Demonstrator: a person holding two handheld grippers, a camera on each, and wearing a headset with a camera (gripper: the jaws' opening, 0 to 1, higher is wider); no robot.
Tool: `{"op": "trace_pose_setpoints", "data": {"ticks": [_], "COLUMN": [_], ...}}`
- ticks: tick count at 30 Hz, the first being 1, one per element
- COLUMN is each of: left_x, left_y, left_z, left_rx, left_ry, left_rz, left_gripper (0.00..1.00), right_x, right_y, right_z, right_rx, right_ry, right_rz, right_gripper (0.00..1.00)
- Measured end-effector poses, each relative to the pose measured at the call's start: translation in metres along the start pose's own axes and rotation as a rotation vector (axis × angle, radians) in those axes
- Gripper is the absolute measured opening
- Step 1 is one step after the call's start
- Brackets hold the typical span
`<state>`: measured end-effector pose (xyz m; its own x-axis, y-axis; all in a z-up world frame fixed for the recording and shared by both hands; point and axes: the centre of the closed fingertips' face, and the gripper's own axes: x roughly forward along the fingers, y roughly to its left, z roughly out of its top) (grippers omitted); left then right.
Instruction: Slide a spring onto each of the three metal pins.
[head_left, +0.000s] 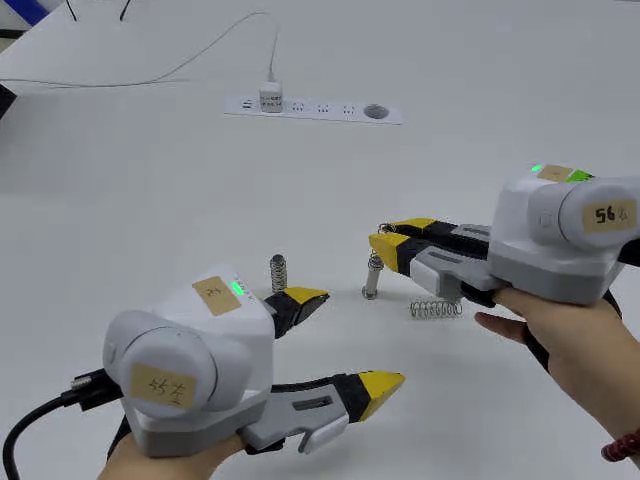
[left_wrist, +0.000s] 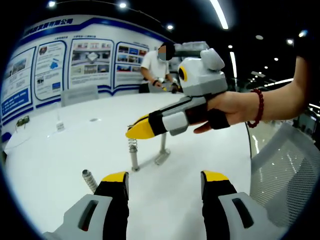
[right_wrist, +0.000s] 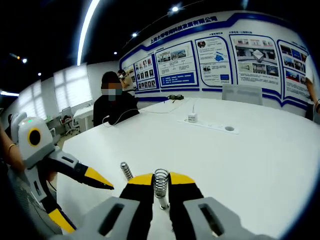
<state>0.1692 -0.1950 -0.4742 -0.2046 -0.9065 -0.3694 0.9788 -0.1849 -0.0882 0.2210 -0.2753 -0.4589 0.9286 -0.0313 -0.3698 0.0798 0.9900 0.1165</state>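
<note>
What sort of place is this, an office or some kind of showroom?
Probably a company showroom or meeting hall: blue-trimmed poster boards hang behind, a big white table carries a power strip, and spotlights dot a dark ceiling.

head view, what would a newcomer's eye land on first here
Most likely the right gripper at mid right, its yellow-tipped jaws shut on a spring that sits on an upright pin. Next, the left gripper at lower left, jaws wide open, with a second sprung pin standing just beyond it. A loose spring lies flat on the white table near the right gripper.
</note>
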Motion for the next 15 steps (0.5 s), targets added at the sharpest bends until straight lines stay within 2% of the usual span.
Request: {"op": "trace_pose_setpoints", "data": {"ticks": [6,15], "left_x": [0.000,0.000], "left_y": [0.000,0.000], "left_z": [0.000,0.001], "left_rx": [-0.002,-0.001], "left_ry": [-0.002,-0.001], "left_rz": [0.000,0.001], "left_gripper": [0.60,0.60], "right_x": [0.001,0.007], "right_y": [0.004,0.006], "right_z": [-0.007,-0.018], "right_rx": [-0.054,-0.075], "right_ry": [0.030,0.065], "right_rz": [0.004,0.006], "right_gripper": [0.12,0.12]}}
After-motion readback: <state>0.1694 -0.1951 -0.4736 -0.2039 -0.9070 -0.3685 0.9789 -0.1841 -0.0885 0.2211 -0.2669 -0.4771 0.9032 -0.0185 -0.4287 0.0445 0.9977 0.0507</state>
